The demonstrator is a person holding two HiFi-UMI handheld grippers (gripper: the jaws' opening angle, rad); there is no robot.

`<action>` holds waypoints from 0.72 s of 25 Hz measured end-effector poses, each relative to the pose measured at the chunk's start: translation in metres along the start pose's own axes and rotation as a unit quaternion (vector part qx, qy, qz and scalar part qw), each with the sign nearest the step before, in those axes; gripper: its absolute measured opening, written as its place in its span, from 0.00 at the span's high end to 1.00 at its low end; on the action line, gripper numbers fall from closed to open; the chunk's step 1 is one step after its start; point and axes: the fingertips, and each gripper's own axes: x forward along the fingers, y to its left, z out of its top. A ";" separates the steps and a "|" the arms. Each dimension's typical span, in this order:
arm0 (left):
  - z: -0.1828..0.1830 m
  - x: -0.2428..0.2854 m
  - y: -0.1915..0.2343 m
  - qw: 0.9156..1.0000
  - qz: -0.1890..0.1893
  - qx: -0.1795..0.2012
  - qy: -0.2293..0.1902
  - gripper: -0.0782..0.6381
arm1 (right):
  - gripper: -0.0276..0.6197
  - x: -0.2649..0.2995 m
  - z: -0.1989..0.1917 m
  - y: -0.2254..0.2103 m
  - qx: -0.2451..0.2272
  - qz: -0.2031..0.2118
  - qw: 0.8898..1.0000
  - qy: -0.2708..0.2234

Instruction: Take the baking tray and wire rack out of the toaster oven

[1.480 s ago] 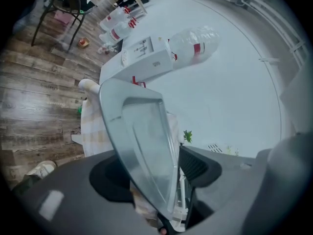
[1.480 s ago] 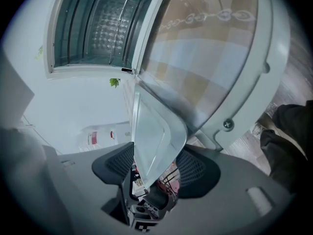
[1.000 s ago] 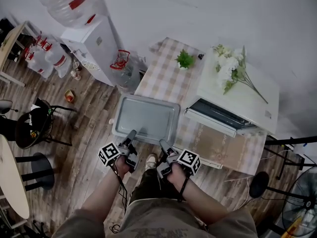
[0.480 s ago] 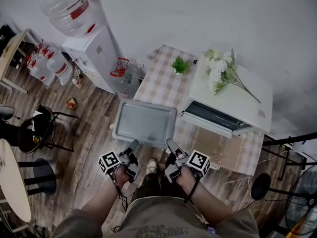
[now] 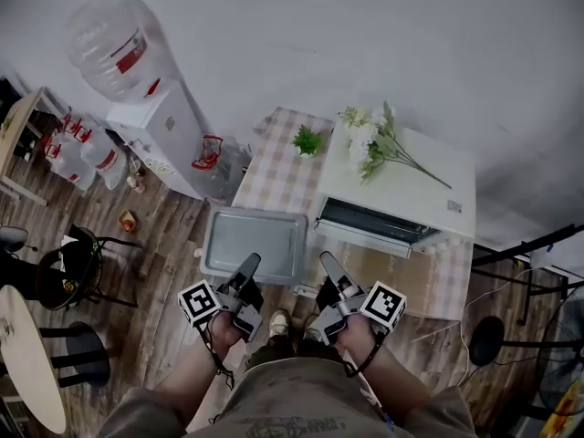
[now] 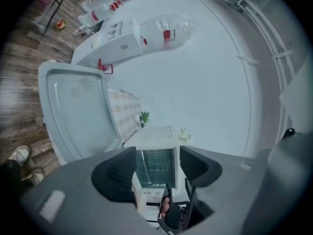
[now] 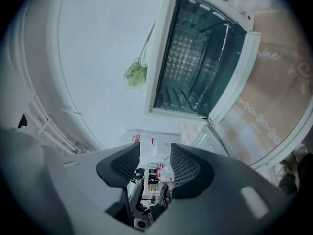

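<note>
Baking tray: already out of the toaster oven. Lay flat and bare on the checked table, at 8 o'clock of the oven and just beside its dropped door. Touched neither gripper.

Water dispenser. Stood on the wooden floor at 10 o'clock of the tray, with a big bottle upside down on top.

Left gripper. Hung at 6 o'clock of the tray in the head view, overlapping its near edge. Gaped wide in the left gripper view, with nothing between the pads but the far oven seen through the gap. Gripped nothing.

Potted plant. Sat on the table at 1 o'clock of the tray, near the oven's left side.

Right gripper. Hung at 7 o'clock of the oven, over the near left corner of the door. Had just been drawing its jaws closer, yet showed a clear gap between the pads, with no thing in it. Released, empty.

Toaster oven. Stood at the table's right end, white, with its mouth open toward the grippers.

Wire rack. Showed as a metal grid inside the oven cavity in the right gripper view, not yet taken out.

White flowers. Lay on the oven's top, toward 10 o'clock of it.
</note>
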 end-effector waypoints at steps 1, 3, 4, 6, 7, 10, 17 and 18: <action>-0.004 0.006 -0.010 1.000 -0.008 0.003 0.006 0.50 | 0.64 -0.005 0.006 0.007 -0.005 0.006 1.000 -0.009; -0.011 0.018 -0.029 1.000 -0.022 0.008 0.017 0.50 | 0.64 -0.016 0.019 0.022 -0.015 0.017 0.999 -0.028; -0.014 0.024 -0.039 0.999 -0.029 0.011 0.023 0.51 | 0.64 -0.022 0.026 0.028 -0.021 0.020 0.999 -0.039; -0.023 0.036 -0.057 0.998 -0.043 0.018 0.035 0.51 | 0.64 -0.034 0.039 0.039 -0.030 0.027 0.997 -0.059; -0.028 0.041 -0.065 0.998 -0.050 0.022 0.041 0.51 | 0.64 -0.041 0.045 0.043 -0.032 0.030 0.997 -0.069; -0.045 0.054 -0.090 0.996 -0.065 0.031 0.059 0.51 | 0.64 -0.064 0.060 0.054 -0.035 0.037 0.994 -0.098; -0.079 0.080 -0.108 0.993 -0.071 0.037 0.090 0.51 | 0.65 -0.106 0.088 0.049 -0.032 0.025 0.987 -0.153; -0.083 0.083 -0.107 0.992 -0.069 0.035 0.096 0.51 | 0.65 -0.110 0.090 0.046 -0.031 0.023 0.987 -0.159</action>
